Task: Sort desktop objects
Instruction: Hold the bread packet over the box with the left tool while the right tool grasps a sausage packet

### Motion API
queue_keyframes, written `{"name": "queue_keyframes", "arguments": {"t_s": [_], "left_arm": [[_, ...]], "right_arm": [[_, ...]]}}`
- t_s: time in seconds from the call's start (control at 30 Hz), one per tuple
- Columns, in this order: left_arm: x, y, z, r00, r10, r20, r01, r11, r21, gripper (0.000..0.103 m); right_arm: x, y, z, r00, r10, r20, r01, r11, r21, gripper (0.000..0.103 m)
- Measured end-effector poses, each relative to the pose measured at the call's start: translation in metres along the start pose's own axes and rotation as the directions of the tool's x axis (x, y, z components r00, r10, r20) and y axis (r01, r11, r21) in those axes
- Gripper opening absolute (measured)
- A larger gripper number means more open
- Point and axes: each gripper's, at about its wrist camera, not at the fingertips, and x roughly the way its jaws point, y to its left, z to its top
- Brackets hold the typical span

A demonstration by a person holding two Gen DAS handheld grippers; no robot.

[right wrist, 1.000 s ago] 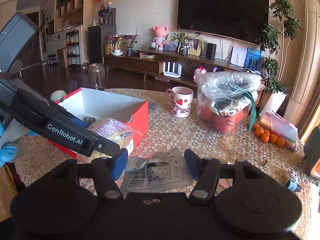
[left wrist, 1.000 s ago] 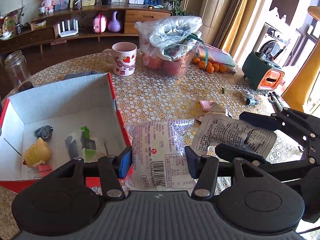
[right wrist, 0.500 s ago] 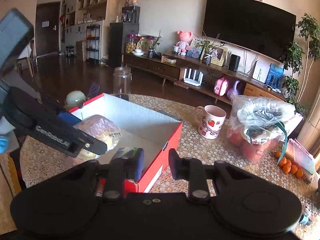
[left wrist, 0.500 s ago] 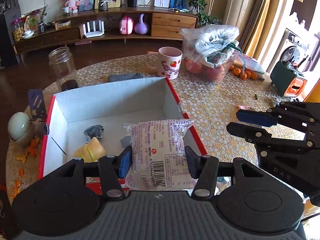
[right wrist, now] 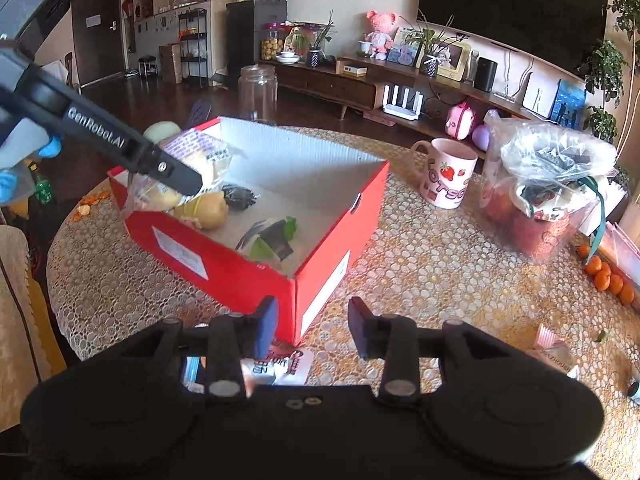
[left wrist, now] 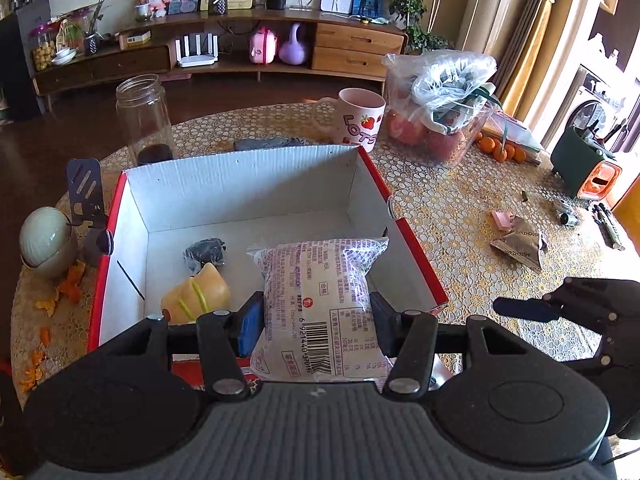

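left gripper clamps the bread packet over the red box; right gripper jaws opening, empty, near the box corner; only its view shows a packet beneath

A home living room: a wall television, a wooden sideboard with toys and plants, curtains, a lace-covered desk.

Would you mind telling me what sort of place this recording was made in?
Most likely a home living room: a wall-mounted TV above a wooden media console, and a lace-covered table with a mug.
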Motion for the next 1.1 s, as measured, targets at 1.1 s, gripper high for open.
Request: {"name": "queue_keyframes", "arguments": {"t_s": [1.1], "left_arm": [[0.013,0.008,-0.006,0.999,-0.033,-0.018,0.033,0.999,0.005,0.054]], "right_arm": [[0.077,0.012,-0.050,0.985,0.118,-0.127,-0.077,0.954,0.289,0.070]]}}
